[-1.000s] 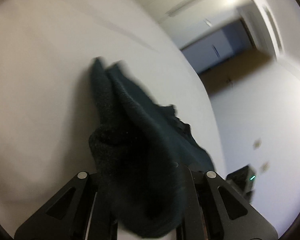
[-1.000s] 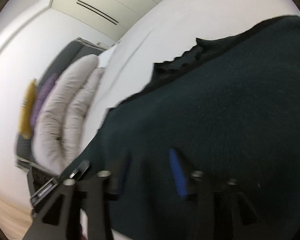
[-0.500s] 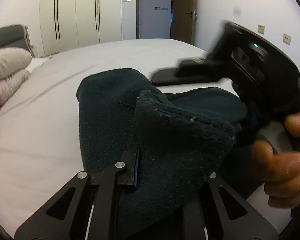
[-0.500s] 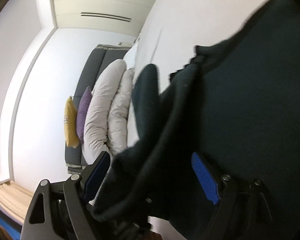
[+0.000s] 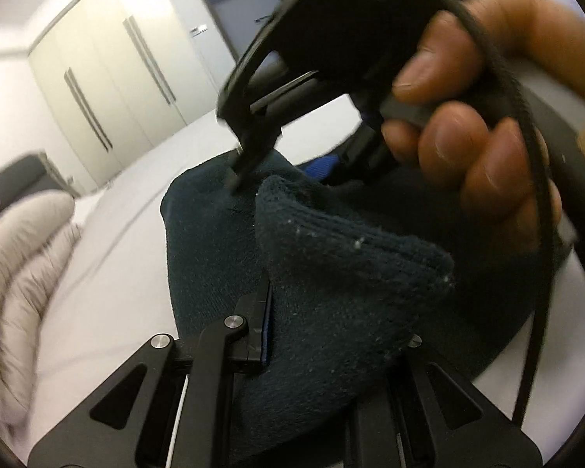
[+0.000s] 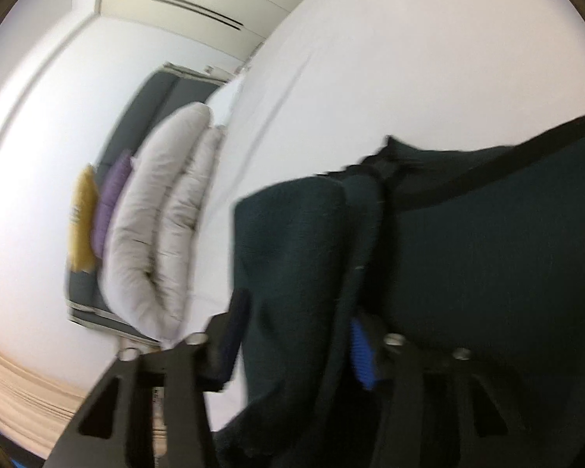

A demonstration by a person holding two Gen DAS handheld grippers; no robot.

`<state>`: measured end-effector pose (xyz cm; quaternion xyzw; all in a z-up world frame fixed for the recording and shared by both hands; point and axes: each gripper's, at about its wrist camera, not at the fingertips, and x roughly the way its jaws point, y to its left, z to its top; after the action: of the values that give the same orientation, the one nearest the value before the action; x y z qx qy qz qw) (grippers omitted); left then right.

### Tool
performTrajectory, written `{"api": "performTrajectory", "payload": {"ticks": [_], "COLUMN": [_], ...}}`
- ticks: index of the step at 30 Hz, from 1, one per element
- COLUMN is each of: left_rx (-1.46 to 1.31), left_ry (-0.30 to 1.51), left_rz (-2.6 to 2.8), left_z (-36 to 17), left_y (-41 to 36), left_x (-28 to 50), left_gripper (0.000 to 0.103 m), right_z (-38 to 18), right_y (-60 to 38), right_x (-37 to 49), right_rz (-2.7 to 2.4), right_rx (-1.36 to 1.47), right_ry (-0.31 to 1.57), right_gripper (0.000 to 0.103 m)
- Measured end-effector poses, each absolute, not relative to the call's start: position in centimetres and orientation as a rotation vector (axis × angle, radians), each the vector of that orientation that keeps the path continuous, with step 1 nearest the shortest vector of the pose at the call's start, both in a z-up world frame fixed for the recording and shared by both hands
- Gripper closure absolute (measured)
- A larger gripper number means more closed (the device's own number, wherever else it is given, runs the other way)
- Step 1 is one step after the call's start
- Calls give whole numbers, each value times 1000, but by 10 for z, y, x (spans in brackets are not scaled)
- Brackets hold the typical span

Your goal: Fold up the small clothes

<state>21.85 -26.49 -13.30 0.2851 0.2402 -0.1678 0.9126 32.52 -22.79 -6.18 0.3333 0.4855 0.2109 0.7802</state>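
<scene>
A dark teal knitted garment [image 5: 343, 273] lies bunched on the white bed [image 5: 109, 257]. My left gripper [image 5: 331, 335] is shut on a thick fold of it, and the cloth hides the right finger. In the right wrist view the same garment [image 6: 468, 253] fills the right half. My right gripper [image 6: 296, 335] has a fold of the garment between its blue pads [image 6: 360, 355], with the jaws partly apart around the cloth. In the left wrist view the right gripper's body and the hand holding it [image 5: 468, 117] loom close above the garment.
A folded beige duvet [image 6: 156, 241] lies at the head of the bed, with purple [image 6: 111, 195] and yellow [image 6: 82, 218] cushions against a grey headboard. Cream wardrobe doors [image 5: 109, 78] stand behind the bed. Wooden floor [image 6: 11, 390] shows beside the bed.
The left gripper swung from looking along the bed to facing the wardrobes, still gripping the garment. The right gripper and hand came in close above it, and a fold came between the right jaws.
</scene>
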Motion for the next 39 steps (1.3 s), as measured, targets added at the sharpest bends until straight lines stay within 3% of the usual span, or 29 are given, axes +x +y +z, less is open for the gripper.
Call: {"api": "performTrajectory", "payload": {"ticks": [1,2,19,35,38,39], "left_rx": [617,642,748,696,689,671], "left_ry": [492,488,465,504,501,513], "left_rz": [-346,-353,-528,-564,-586,-617], "left_z": [-137,-140,-139,-153,-155,-152], "left_y": [-271,-279,-393,-364,-353,-344], "left_x": [216,215,189,204,200,198], "left_gripper": [93,93,93,92,85,76], "right_z": [-64,-65,-39,-46,-59,-60], "right_y": [-228,-229,-354,-403,-405,-407], "right_x": [325,324,271,263,264,262], "right_rz": [435,405,265,200,201,206], "right_rx": [688,650,571,561,609,630], "right_ry": [1064,1075,987,1008,1010,1003], "right_gripper": [80,87,89,89,90,90]}}
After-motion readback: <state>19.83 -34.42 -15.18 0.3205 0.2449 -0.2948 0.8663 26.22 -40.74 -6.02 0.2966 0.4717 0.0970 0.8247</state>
